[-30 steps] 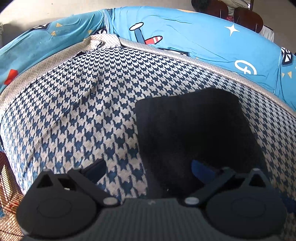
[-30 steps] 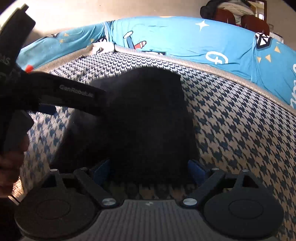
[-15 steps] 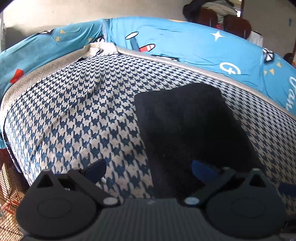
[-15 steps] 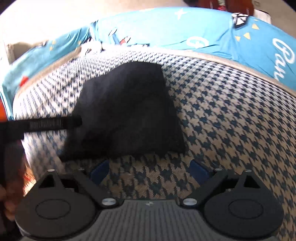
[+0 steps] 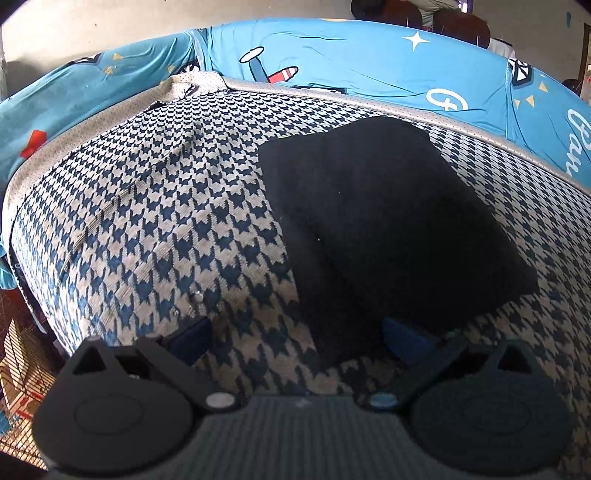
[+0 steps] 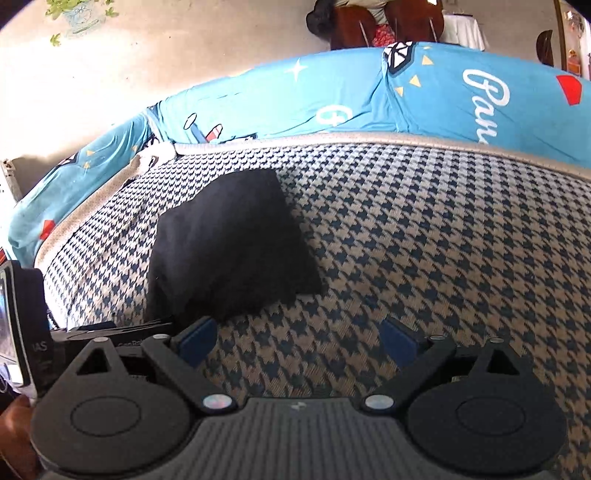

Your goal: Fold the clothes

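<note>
Garment [image 5: 388, 229]: black, folded to a compact block, lying flat on the houndstooth cover [image 5: 166, 206]; in the right wrist view [image 6: 229, 243] it shows as a rough rectangle with its layered near edge toward the camera.
Left claw [image 5: 299, 336]: fingers spread wide, gripping nothing; blue pads [image 5: 192, 338] low over the cover.
Garment from left claw: ahead and to the right; its near left corner reaches in between the fingers, and the right pad sits over or against the black cloth, contact not clear.
Right claw [image 6: 299, 338]: fingers spread wide, empty; only houndstooth between the pads [image 6: 399, 339].
Garment from right claw: ahead and to the left, apart from both pads; near edge close to the left pad.
Left tool as seen by right camera [image 6: 33, 332]: black body at far left edge, beside the garment's near corner; a hand [image 6: 16, 435] below it.
Sheet [image 5: 369, 62]: bright blue, cartoon planes and stars, beyond the cover on the far side of both claws.
Chairs [image 6: 388, 22]: dark wood, past the sheet, far ahead.
</note>
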The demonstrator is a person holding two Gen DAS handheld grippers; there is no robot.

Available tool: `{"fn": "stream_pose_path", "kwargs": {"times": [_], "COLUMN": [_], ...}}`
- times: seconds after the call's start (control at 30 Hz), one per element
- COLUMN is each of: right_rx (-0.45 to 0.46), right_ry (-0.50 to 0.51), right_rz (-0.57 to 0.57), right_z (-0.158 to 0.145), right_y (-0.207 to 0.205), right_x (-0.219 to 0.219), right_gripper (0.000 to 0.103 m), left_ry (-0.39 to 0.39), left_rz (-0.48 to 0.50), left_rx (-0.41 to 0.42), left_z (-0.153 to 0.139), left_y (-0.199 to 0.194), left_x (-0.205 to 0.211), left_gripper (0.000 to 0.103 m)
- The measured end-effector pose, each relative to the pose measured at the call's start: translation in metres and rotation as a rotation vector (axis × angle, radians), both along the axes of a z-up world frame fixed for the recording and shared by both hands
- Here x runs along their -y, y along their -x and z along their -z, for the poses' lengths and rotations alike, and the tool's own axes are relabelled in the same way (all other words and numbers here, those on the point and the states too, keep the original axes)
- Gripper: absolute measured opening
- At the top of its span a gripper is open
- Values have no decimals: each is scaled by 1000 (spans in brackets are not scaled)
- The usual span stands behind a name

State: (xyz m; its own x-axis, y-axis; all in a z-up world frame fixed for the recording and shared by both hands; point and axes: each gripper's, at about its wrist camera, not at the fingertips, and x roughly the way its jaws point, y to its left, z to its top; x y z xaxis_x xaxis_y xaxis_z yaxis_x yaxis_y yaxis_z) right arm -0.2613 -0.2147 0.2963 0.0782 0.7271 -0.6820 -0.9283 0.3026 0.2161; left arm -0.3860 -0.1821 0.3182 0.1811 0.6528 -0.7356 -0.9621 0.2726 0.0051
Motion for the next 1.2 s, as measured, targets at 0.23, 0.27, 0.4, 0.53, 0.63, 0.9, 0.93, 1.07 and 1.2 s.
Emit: {"fn": "stream_pose_path", "kwargs": {"times": [0.23, 0.27, 0.4, 0.53, 0.63, 0.9, 0.93, 1.07, 1.2], "right_rx": [75, 81, 101, 92, 78, 50, 53, 82, 115], "right_ry": [53, 51, 42, 70, 80, 101, 99, 104, 107], "right_rz": [-20, -17, 11, 59, 67, 77, 71, 50, 40], "right_z": [9, 9, 12, 18, 21, 29, 29, 31, 32], "right_y": [5, 4, -2, -12, -14, -17, -16, -13, -11], "right_x": [-4, -3, 1, -2, -5, -12, -12, -13, -12], "right_gripper": [96, 96, 98, 99, 100, 100, 100, 101, 101], "left_ry": [-62, -78, -74, -39, -12, -28, -25, -25, -33], "left_rz": [49, 58, 64, 37, 22, 48, 54, 84, 82], "left_rx": [41, 44, 52, 43, 33, 6, 4, -30, -9], "left_z": [-13, -15, -15, -6, 3, 4, 4, 5, 0], "left_y": [-9, -11, -26, -40, -47, -50, -50, -54, -53], "left_x": [13, 15, 6, -8, -11, 1, 2, 9, 11], "left_gripper": [103, 103, 103, 103, 103, 103, 103, 103, 103]}}
